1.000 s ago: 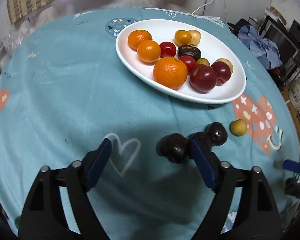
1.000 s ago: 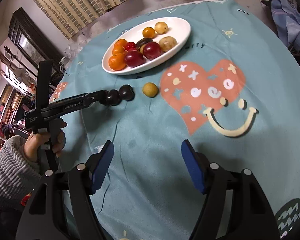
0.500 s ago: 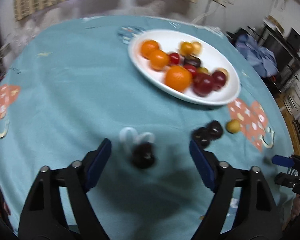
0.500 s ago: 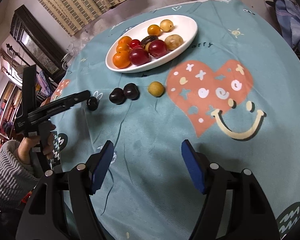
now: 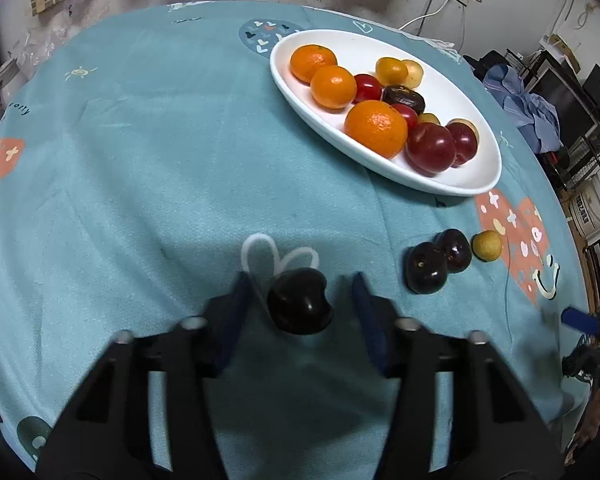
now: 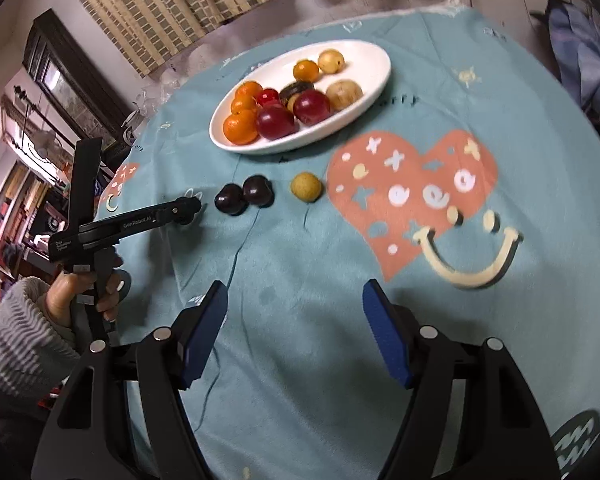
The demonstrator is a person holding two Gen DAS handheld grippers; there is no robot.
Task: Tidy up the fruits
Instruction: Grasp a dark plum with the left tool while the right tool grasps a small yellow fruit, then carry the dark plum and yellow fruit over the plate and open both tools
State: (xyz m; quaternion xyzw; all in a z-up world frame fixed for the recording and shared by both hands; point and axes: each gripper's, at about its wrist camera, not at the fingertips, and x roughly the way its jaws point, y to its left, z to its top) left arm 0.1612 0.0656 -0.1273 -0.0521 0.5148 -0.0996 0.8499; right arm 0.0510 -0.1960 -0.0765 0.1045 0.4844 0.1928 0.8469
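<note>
A dark plum (image 5: 300, 306) lies on the teal tablecloth at a white heart outline. My left gripper (image 5: 299, 286) straddles it with its jaws closing. A gap still shows on each side of the plum, and the blue pads (image 5: 236, 312) are blurred. The right wrist view shows this gripper (image 6: 190, 210) from the side, held in a hand. Two more dark plums (image 5: 426, 268) and a small yellow fruit (image 5: 487, 245) lie to the right. Behind them is a white oval plate (image 5: 460, 92) with oranges, red plums and small fruits. My right gripper (image 6: 294, 320) is open over bare cloth.
The round table's edge curves close on all sides. An orange heart with a smiley (image 6: 412, 184) is printed on the cloth, right of the loose fruit. Shelves and clothes stand beyond the table (image 5: 520, 96). A grey knitted sleeve (image 6: 16, 332) is at the left.
The left gripper shifted left, away from the pair of plums. One dark plum now lies apart between its jaws, which have narrowed markedly. The right gripper kept its place and width.
</note>
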